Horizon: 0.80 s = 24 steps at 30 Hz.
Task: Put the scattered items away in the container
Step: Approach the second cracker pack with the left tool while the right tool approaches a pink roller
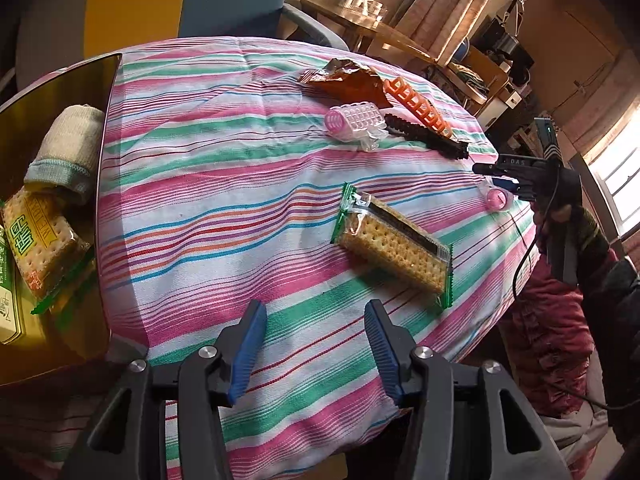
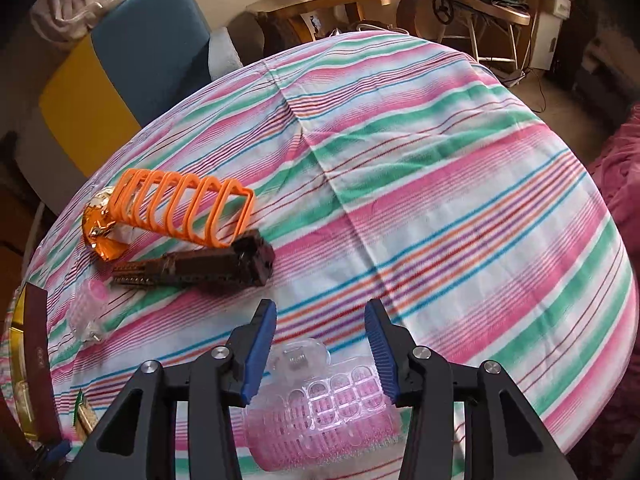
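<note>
Two pink hair rollers show on the striped table: one (image 1: 352,122) beside the clips and one (image 2: 324,412) between the right tool's fingers. There are two cracker packets, one (image 1: 394,240) lying on the cloth and one (image 1: 38,236) inside the gold container (image 1: 106,128). One orange hair clip (image 2: 188,208), one dark brown hair clip (image 2: 208,266), one crumpled orange wrapper (image 1: 348,80), one rolled cloth (image 1: 66,148) and one green-and-white box (image 1: 8,304) complete the count.

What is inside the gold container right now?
The gold container holds a rolled towel, a cracker packet and a green-printed box at the frame's edge. Anything beneath them is covered.
</note>
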Available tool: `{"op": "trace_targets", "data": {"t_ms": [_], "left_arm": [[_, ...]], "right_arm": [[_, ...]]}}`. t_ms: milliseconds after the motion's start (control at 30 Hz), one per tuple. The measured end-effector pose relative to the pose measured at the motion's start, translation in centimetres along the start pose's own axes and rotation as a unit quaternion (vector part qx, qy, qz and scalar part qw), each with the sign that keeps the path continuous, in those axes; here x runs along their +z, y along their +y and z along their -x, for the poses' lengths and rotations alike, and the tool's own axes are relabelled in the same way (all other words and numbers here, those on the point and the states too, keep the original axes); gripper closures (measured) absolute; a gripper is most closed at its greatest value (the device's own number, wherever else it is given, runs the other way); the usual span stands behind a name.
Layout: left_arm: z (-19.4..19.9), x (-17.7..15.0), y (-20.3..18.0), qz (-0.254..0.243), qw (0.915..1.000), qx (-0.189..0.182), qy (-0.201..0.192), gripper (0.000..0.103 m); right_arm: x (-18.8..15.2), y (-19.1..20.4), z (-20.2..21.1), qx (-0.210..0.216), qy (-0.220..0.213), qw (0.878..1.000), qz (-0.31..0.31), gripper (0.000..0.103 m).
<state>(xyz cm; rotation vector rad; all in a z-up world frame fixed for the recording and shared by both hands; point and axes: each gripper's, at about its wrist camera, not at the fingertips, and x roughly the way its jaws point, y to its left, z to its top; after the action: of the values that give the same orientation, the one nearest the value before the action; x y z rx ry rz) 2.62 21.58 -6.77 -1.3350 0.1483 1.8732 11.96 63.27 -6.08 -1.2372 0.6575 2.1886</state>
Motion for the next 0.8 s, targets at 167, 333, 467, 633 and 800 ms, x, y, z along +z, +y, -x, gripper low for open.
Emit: {"op": "trace_targets", "data": {"t_ms": [167, 333, 467, 633, 800], "left_arm": [[-0.3, 0.4, -1.7, -0.007, 0.9995, -0.029, 0.006, 0.051], [0.2, 0.1, -2.4, -0.011, 0.9994, -0.032, -0.001, 0.051], [1.0, -0.4, -1.3, 0.000, 0.9997, -0.023, -0.009, 0.051], [2.1, -1.0, 0.0, 0.013, 0.9997, -0.013, -0.018, 0.051], [2.2, -1.1, 0.5, 0.018, 0.9996, -0.010, -0.020, 0.050]], "right_arm": [[-3.7, 1.2, 3.5, 0.014, -0.045, 0.999, -0.005, 0.052], [-6.2, 6.0, 6.0, 0.152, -0.047, 0.986, 0.042, 0.045], [-9.3, 10.7, 3.8, 0.266, 0.042, 0.962, 0.049, 0.040], [-12.2, 13.8, 1.6, 0.343, 0.101, 0.934, 0.013, 0.035], [-14.6, 16.8, 0.7, 0.431, 0.157, 0.888, -0.005, 0.034]]}}
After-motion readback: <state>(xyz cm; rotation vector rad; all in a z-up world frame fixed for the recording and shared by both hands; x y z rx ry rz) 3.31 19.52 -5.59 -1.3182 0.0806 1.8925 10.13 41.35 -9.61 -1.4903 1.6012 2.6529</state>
